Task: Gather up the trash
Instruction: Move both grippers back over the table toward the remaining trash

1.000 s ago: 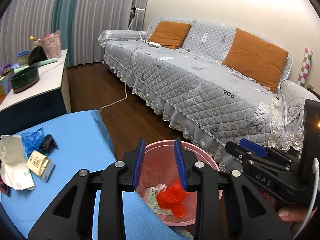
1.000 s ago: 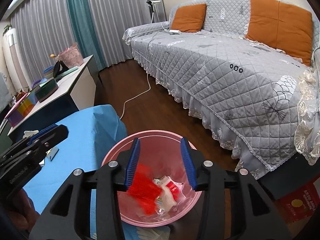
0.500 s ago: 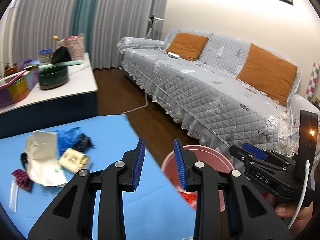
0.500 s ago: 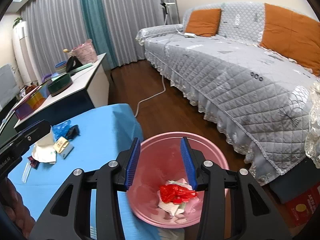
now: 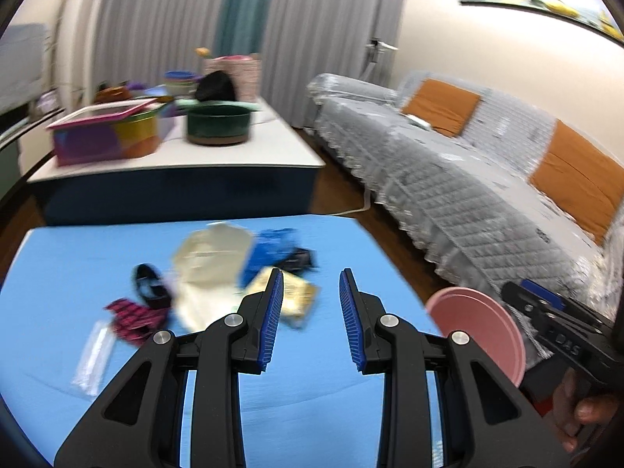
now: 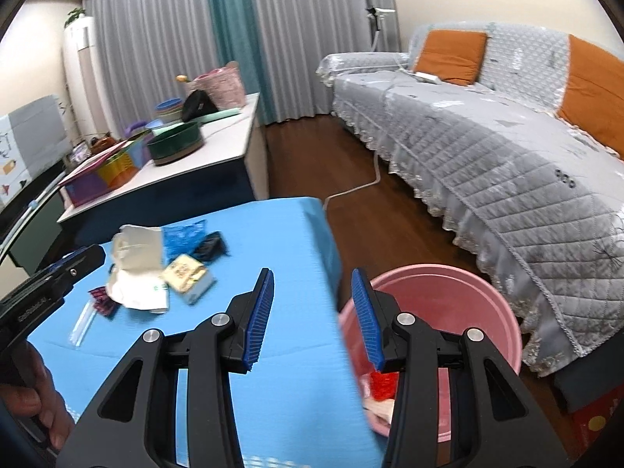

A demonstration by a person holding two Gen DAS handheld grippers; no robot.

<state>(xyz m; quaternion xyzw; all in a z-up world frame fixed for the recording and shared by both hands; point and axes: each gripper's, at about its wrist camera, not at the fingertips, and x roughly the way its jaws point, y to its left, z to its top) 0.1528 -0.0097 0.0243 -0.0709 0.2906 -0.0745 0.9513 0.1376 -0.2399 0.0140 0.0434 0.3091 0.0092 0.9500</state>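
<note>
Several pieces of trash lie on the blue table: a cream paper bag, a blue wrapper, a yellow packet, a black band, a pink-black wrapper and a clear sleeve. My left gripper hovers open and empty just short of the yellow packet. My right gripper is open and empty over the table's right edge, beside the pink bin, which holds red trash. The paper bag and yellow packet lie ahead to its left.
A white-topped side table with a green bowl, coloured boxes and a pink basket stands beyond the blue table. A grey quilted sofa with orange cushions fills the right. A white cable crosses the dark wood floor.
Both grippers swung left from above the pink bin toward the blue table. The trash pile now lies ahead of the left gripper, and the bin has slid to the right in both views.
</note>
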